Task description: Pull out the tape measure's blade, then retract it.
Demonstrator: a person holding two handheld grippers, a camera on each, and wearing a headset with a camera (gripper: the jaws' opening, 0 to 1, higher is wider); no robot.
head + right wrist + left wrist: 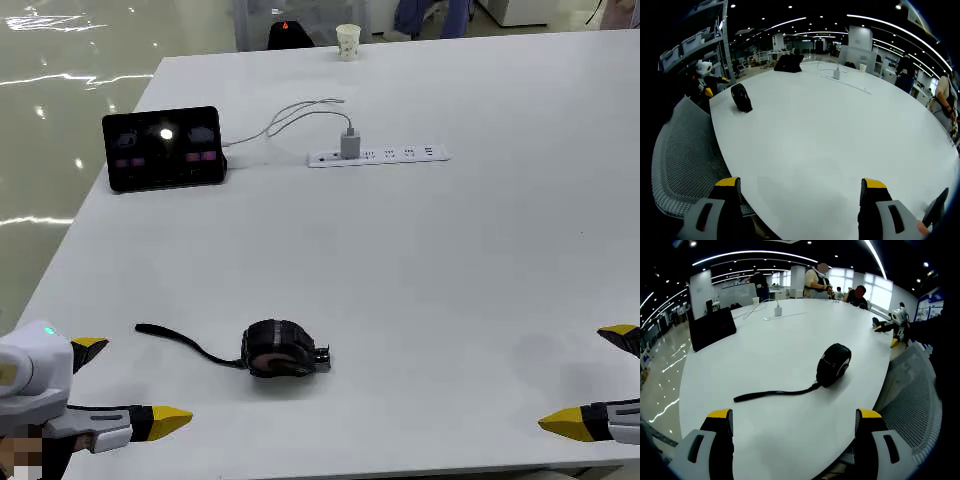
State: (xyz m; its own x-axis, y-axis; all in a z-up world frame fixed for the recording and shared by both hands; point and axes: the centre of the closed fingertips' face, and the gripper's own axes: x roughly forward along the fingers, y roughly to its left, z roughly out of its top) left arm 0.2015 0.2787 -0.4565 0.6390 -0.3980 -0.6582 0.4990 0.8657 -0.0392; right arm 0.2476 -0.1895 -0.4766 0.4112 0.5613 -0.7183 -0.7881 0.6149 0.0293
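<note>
No lettering can be read on the tape measure (pixel 283 349); any marks on its case are too small to make out. The case is seen as a rounded, dark, matte body with a paler disc on its side. It lies on the white table (pixel 420 260) toward 6 o'clock of the head view, near the front edge. A thin black wrist strap (pixel 178 340) trails from the case toward 9 o'clock, flat on the tabletop. At the 3 o'clock end of the case a small metallic blade tip (pixel 322 356) is seen just at the mouth, with the blade wound in.

The left gripper (pixel 148 380) is held at 8 o'clock of the head view. Its yellow-tipped jaws are spread wide with nothing between them, well apart from the tape measure. The right gripper (pixel 570 378) is held at 4 o'clock, likewise spread and empty over bare tabletop. In the left gripper view the tape measure is framed between the two jaws, toward 1 o'clock. In the right gripper view it is seen far off at 10 o'clock.

The tabletop is smooth and faintly glossy. Toward 11 o'clock a dark tablet (pixel 163 148) is propped upright, its screen showing dim patches that cannot be read. A white cable (pixel 290 115) is run from it to a white charger (pixel 350 143) plugged into a flat white power strip (pixel 380 155). A paper cup (pixel 347 41) stands at the far edge, at 12 o'clock. A grey mesh surface (pixel 910 400) is seen beside the table.
</note>
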